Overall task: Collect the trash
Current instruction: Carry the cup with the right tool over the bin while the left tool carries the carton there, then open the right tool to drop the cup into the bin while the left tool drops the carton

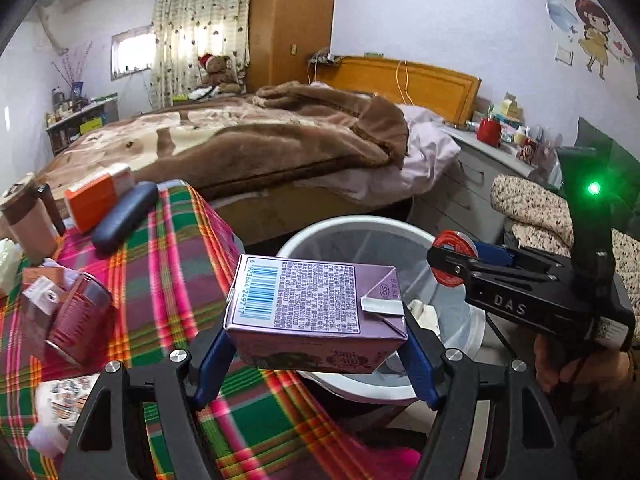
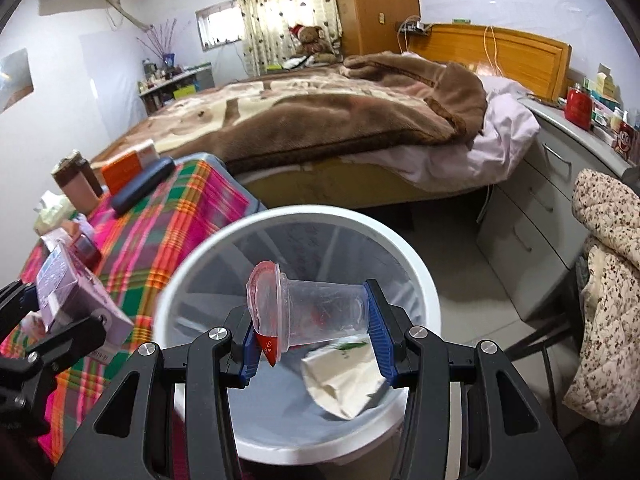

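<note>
My left gripper [image 1: 316, 344] is shut on a purple drink carton [image 1: 316, 300], held flat between its blue pads at the near rim of a white trash bin [image 1: 352, 228]. My right gripper [image 2: 316, 328] is shut on a clear plastic cup [image 2: 316, 312] with a red peeled lid, lying sideways above the bin's [image 2: 416, 268] opening. A crumpled white wrapper [image 2: 344, 376] lies in the bin. The right gripper [image 1: 452, 264] with the cup's red lid shows at the right of the left wrist view. The carton [image 2: 80, 300] in the left gripper [image 2: 56, 320] shows at the left of the right wrist view.
A table under a plaid cloth [image 1: 168, 272] stands left of the bin with a red can [image 1: 80, 320], a dark case [image 1: 124, 216], an orange box [image 1: 100, 196] and a brown cup [image 1: 28, 220]. A bed [image 1: 248, 144] lies behind, drawers [image 2: 532, 208] and a quilted cover [image 2: 604, 272] at right.
</note>
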Demonstrator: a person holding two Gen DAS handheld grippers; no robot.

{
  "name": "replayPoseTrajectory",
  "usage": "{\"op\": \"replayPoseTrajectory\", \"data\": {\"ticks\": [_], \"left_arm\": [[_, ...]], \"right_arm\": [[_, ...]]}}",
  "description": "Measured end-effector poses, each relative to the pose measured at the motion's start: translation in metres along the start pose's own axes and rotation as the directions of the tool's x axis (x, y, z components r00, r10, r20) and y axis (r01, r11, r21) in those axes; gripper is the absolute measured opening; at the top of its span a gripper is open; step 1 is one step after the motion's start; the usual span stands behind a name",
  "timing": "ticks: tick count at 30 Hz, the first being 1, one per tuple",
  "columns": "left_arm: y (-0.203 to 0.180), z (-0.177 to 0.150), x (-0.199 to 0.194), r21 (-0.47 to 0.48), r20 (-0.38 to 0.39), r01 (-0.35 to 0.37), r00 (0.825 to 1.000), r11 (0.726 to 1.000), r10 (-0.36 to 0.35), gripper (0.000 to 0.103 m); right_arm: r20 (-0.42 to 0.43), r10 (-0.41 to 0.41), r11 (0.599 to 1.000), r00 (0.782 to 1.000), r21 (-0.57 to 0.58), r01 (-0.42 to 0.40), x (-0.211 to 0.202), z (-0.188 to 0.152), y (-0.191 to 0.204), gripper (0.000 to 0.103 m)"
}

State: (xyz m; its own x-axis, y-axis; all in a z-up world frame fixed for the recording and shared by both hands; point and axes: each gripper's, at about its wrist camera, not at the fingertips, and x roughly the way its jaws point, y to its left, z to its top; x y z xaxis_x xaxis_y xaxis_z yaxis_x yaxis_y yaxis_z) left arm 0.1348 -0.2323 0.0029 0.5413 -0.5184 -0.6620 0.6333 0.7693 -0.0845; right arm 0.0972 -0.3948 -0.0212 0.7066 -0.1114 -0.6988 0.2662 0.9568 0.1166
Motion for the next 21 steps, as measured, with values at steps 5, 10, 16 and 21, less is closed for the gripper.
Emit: {"op": "replayPoseTrajectory", "data": {"ticks": [5, 10, 16, 21], "left_arm": [[-0.007, -0.001, 0.017, 0.009, -0.021, 0.005, 1.0, 1.0, -0.005, 0.074], [-0.008, 0.0, 0.028, 0.004, -0.033, 0.021, 0.999, 1.0, -0.021, 0.074], [-0.004, 0.0, 0.032, -0.025, -0.036, 0.043, 0.998, 0.999, -0.044, 0.087], [-0.001, 0.0, 0.029, -0.033, -0.029, 0.035, 0.999, 0.999, -0.036, 0.088]], "right_arm": [[-0.045, -0.012, 1.0, 0.999, 0.005, 0.012, 0.013, -0.002, -0.011, 0.048], [-0.071, -0.011, 1.0, 0.997, 0.016, 0.012, 0.02, 0.0, -0.017, 0.048], [-0.075, -0.001, 1.0, 0.997, 0.029, 0.004, 0.02, -0.001, -0.019, 0.067], [-0.069, 0.001, 0.999, 0.998, 0.036, 0.002, 0.019, 0.0, -0.019, 0.067]]}}
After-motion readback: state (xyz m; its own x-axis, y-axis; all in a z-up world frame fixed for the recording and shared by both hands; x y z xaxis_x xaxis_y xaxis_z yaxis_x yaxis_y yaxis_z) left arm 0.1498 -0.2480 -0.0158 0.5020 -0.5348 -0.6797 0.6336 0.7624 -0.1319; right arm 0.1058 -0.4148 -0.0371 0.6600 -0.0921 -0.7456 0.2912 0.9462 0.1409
